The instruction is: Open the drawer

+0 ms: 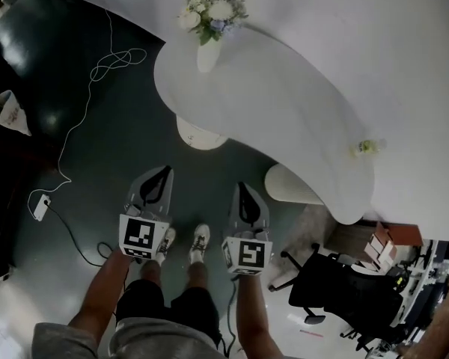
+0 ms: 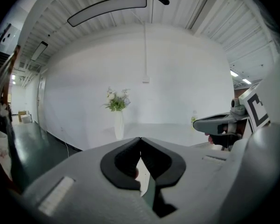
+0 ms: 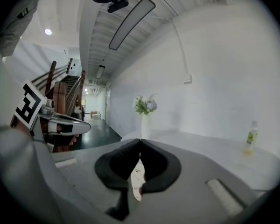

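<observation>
My left gripper [image 1: 162,176] and right gripper [image 1: 243,194] are closed, empty, over open dark floor [image 1: 97,178]; white table [image 1: 284,103] edge above, chair [image 1: 344,290] lower right.

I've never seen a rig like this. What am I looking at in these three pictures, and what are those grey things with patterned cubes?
A person stands holding two hand tools: the left gripper and the right gripper. The marked cubes are part of them. The head view looks down from the person's head; the other two cameras ride on each gripper, looking along its fingers. Both pairs are shut, holding nothing. Ahead stands a white curved table with a vase of flowers and a small bottle.
</observation>
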Demonstrator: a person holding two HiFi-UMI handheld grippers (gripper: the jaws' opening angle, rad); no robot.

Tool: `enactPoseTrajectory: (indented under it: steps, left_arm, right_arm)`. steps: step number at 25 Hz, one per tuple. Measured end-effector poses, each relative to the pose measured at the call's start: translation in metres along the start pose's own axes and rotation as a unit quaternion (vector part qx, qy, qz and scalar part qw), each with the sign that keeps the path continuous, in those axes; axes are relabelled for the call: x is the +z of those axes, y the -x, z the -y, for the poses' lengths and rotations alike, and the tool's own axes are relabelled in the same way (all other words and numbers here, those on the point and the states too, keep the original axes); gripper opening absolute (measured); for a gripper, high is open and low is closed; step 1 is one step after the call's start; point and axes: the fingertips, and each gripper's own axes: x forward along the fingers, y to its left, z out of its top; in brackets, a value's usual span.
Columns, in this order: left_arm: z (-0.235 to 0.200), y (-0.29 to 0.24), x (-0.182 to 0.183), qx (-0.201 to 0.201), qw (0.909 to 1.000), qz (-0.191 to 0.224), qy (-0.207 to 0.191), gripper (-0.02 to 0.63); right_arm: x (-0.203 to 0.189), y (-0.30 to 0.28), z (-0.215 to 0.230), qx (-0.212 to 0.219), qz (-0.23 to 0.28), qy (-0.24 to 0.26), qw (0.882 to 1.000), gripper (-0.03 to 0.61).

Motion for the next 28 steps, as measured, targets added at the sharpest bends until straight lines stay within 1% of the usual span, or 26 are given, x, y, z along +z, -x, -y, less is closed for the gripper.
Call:
enactPoseTrajectory:
  steps: [7, 10, 12, 20, 22, 28]
  left_arm:
    - [-0.027, -0.045, -0.080, 0.036, 0.9989, -0.027, 0.011, 0.009]
    - [-0.036, -0.062, -0.113, 0.043, 0.9981, -0.041, 0.019, 0.009]
    - [-0.042, -0.072, -0.135, 0.048, 0.9977, -0.041, 0.023, 0.010]
    - [-0.052, -0.111, -0.209, 0.057, 0.9969, -0.039, 0.037, 0.011]
    - [-0.052, -0.121, -0.228, 0.056, 0.9967, -0.044, 0.040, 0.011]
    - [-0.052, -0.146, -0.301, 0.056, 0.9959, -0.053, 0.048, 0.011]
  right_arm:
    - [-0.078, -0.066, -0.008, 0.037, -0.030, 0.006, 0.999, 0.003]
    - [-0.111, -0.088, -0.008, 0.044, -0.038, 0.010, 0.998, 0.003]
    - [-0.132, -0.102, -0.008, 0.047, -0.043, 0.011, 0.998, 0.003]
    - [-0.212, -0.148, -0.004, 0.052, -0.051, 0.019, 0.997, 0.003]
    - [-0.234, -0.157, -0.001, 0.052, -0.055, 0.021, 0.997, 0.003]
    - [-0.297, -0.178, -0.002, 0.058, -0.064, 0.033, 0.996, 0.003]
